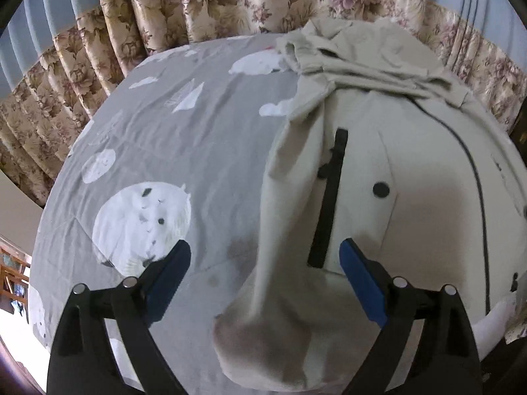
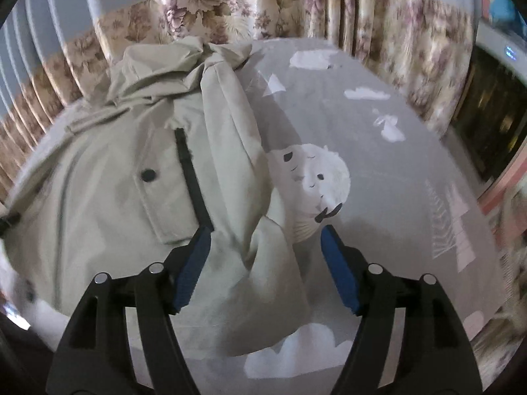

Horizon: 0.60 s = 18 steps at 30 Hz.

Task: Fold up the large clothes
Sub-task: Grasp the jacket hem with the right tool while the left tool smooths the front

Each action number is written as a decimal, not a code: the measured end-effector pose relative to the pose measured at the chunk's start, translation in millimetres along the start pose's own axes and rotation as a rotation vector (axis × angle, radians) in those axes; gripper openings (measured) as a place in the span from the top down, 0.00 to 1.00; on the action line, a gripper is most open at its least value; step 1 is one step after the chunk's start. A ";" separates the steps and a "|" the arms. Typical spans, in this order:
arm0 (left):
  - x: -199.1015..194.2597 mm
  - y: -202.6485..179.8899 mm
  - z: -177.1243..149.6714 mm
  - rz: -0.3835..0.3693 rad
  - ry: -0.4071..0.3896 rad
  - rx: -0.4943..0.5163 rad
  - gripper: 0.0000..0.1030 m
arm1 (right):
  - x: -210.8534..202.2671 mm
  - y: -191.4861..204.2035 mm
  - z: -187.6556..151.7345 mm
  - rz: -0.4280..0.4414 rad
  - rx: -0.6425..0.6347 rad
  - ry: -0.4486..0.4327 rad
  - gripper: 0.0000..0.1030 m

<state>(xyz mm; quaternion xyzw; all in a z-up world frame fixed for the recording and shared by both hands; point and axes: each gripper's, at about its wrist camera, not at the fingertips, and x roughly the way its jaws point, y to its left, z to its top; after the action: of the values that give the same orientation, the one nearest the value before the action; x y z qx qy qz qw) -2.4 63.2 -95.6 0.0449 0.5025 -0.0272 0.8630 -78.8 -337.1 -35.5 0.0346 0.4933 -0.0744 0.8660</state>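
Bed covered by grey sheet (image 1: pixel 197 151) with white animal and cloud prints; floral curtains (image 1: pixel 98 49) behind it. Beige jacket (image 1: pixel 411 171) lies flat, front up, on the sheet, hood toward the curtains, one sleeve (image 2: pixel 237 151) along each side. Right view alone shows a dark cabinet (image 2: pixel 487 125) at the bed's edge; left view alone shows a black cord (image 1: pixel 474 171) across the jacket. Left tool (image 1: pixel 265 276) wide, hovering over a sleeve cuff; right tool (image 2: pixel 266 260) wide, over the other sleeve.

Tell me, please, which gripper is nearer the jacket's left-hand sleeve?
Left. The left gripper straddles that sleeve, open, directly above it; the right gripper is over the opposite sleeve, across the jacket.
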 end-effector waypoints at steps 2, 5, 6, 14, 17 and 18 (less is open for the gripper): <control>2.7 -2.3 -3.0 0.006 0.002 0.002 0.11 | 5.0 1.9 -1.3 -0.021 -0.020 0.020 0.25; 6.8 -2.7 -3.0 0.012 -0.005 -0.008 0.07 | 6.9 -0.3 -0.4 -0.046 -0.012 0.025 0.15; 8.5 -3.3 -3.4 0.019 -0.004 -0.011 0.05 | 7.0 -0.5 0.0 -0.047 -0.012 0.024 0.15; 22.8 14.3 -6.9 -0.075 0.045 -0.098 0.01 | 15.3 5.0 -6.5 -0.036 -0.010 0.060 0.13; 22.3 10.4 -6.3 -0.070 0.055 -0.060 0.01 | 14.6 5.3 -8.3 -0.043 -0.008 0.044 0.11; 21.7 11.1 -7.0 -0.074 0.055 -0.066 0.01 | 14.1 6.9 -8.8 -0.051 -0.019 0.034 0.11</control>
<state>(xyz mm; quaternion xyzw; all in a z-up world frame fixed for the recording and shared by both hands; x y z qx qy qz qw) 3.3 74.9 -117.3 -0.0015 0.5280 -0.0413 0.8482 -78.1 -330.4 -52.2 0.0147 0.5092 -0.0913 0.8556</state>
